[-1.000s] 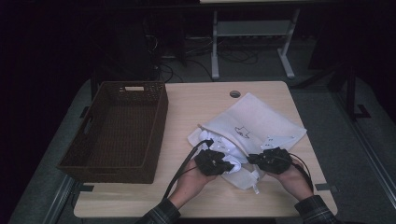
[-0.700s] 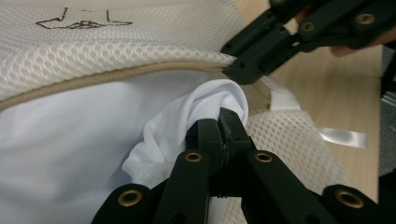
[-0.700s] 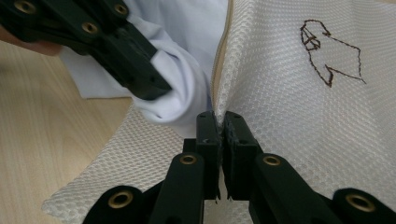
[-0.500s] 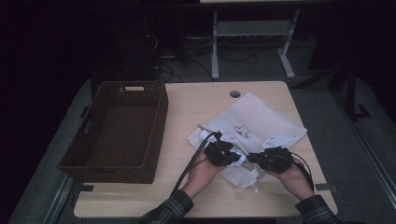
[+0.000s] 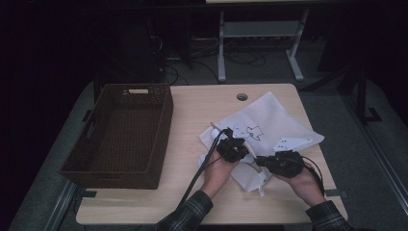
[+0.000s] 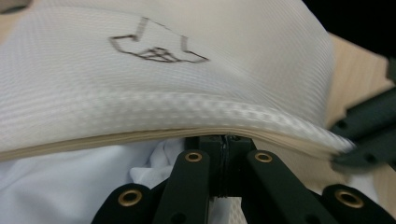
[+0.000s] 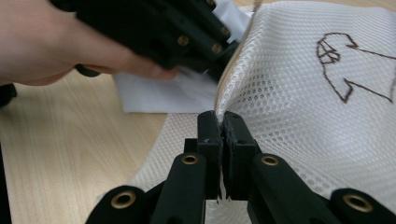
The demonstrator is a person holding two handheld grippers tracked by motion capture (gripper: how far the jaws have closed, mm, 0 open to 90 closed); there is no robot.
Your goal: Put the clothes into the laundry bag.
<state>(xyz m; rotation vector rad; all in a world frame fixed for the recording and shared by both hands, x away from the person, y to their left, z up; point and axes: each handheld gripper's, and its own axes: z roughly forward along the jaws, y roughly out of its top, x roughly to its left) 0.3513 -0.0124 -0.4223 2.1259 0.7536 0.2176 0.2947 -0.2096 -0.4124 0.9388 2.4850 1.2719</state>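
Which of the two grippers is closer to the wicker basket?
Left. The left gripper sits near the table's middle, clamped on the white mesh bag, with bare tabletop between it and the brown wicker basket. The right gripper grips the bag farther from the basket.

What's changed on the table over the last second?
The left hand-held gripper has slid up and to the right along the white mesh bag, closing toward the right hand-held gripper. Both stay clamped on the bag's edge. The wicker basket hasn't moved.
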